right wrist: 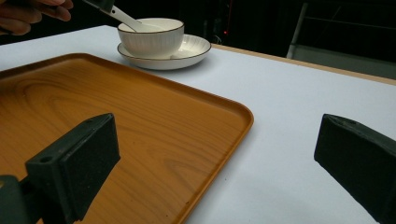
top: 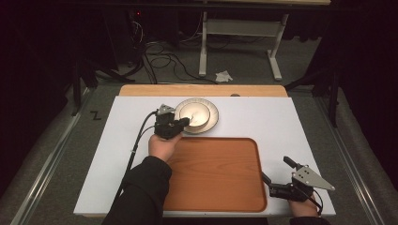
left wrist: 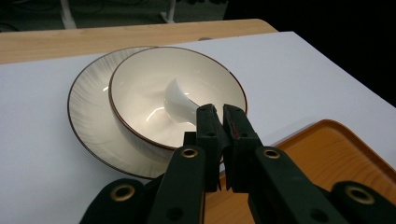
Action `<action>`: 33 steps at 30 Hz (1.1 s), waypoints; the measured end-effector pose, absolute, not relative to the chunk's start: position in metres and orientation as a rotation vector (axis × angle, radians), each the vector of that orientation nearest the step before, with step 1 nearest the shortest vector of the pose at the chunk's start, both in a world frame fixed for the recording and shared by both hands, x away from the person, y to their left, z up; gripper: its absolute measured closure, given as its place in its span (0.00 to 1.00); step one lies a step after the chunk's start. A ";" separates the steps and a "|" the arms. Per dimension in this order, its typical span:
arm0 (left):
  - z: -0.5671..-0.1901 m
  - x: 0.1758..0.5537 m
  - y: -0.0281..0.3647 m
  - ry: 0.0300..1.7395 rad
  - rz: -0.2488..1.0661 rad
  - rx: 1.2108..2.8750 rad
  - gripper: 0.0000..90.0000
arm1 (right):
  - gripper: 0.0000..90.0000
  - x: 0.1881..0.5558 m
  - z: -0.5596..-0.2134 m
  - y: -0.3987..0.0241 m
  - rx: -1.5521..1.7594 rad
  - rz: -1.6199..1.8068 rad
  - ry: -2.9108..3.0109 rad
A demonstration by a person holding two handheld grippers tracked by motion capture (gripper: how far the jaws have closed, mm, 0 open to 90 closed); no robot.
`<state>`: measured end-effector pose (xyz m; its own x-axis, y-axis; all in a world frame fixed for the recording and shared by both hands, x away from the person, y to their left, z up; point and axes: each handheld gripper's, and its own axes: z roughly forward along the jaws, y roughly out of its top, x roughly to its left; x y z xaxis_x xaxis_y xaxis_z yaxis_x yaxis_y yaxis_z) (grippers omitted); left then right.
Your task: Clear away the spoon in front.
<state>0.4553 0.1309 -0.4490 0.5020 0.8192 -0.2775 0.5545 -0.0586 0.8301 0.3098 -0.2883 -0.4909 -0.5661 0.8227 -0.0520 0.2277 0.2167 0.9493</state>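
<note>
Left gripper view is showing the left gripper (left wrist: pixel 219 122) pinching a white spoon (left wrist: pixel 180 103) that is resting inside the bowl (left wrist: pixel 140 88), maybe to lift it out. Right gripper (top: pixel 277 187) is waiting beside the tray (top: pixel 216 173), fingers wide.

A white-topped table (top: pixel 263 122) with a wooden far edge carries a wooden tray (top: pixel 220 173) near the person and, just beyond it, a ribbed saucer (top: pixel 213 115) holding a bowl (top: pixel 195 114).
</note>
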 end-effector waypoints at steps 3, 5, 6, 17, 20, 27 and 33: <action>-0.447 0.453 0.131 1.159 0.351 1.731 0.96 | 0.01 0.310 -0.491 -0.288 0.966 1.359 1.928; -0.445 0.452 0.132 1.150 0.366 1.724 0.96 | 0.01 0.310 -0.491 -0.288 0.966 1.359 1.928; -0.444 0.451 0.132 1.146 0.374 1.721 0.96 | 0.01 0.310 -0.491 -0.288 0.968 1.359 1.928; -0.430 0.437 0.135 1.087 0.410 1.699 0.96 | 0.01 0.309 -0.491 -0.288 0.968 1.360 1.928; -0.425 0.432 0.136 1.070 0.416 1.696 0.96 | 0.01 0.310 -0.491 -0.288 0.968 1.359 1.928; -0.413 0.411 0.145 1.028 0.427 1.668 0.96 | 0.01 0.309 -0.491 -0.288 0.962 1.359 1.928; -0.408 0.388 0.160 1.019 0.449 1.656 0.96 | 0.01 0.309 -0.491 -0.288 0.958 1.353 1.928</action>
<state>0.3879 0.1602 -0.4080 0.5607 0.8030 -0.2018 0.3932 -0.0437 0.9184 0.3092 -0.2876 -0.4906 -0.5671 0.8214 -0.0611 0.2219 0.2238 0.9490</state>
